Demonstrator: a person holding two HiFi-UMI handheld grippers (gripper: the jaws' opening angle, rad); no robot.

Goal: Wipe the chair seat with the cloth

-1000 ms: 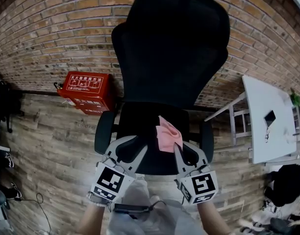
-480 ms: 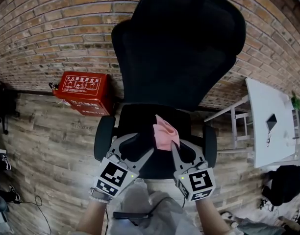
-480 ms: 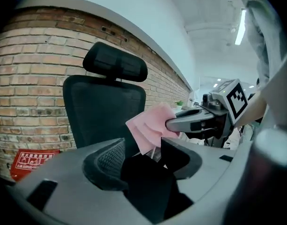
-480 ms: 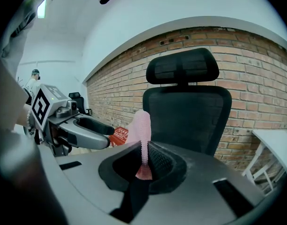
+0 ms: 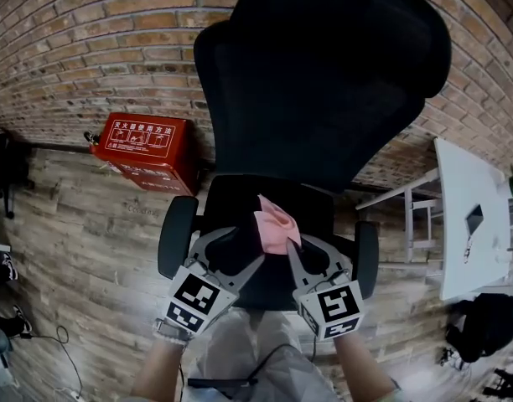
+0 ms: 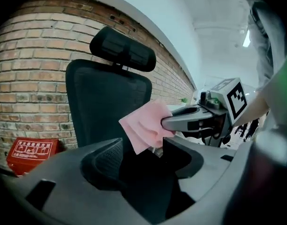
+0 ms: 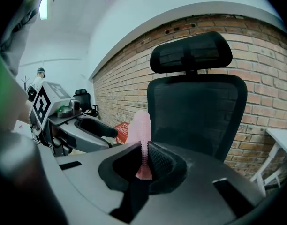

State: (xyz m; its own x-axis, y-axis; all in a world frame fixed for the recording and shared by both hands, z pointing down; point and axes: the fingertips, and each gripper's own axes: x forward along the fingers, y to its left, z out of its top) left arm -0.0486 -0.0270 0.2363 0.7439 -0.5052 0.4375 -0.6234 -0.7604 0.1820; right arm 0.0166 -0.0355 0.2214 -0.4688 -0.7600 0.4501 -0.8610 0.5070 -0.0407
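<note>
Both tools had sunk lower over the chair seat [image 5: 240, 198] since a second before, and the pink cloth [image 5: 273, 223] had come down with them, nearer the seat's middle. Over the seat's front left, the left hand-held gripper [image 5: 231, 249] had just been opening its jaws; it stood released, with nothing between them. Over the seat's front right, the right hand-held gripper [image 5: 294, 245] was clenched on the cloth's lower edge. The rest of the cloth stood up from its tips, beside the left jaws and apart from them. Whether the cloth touched the seat could not be told
</note>
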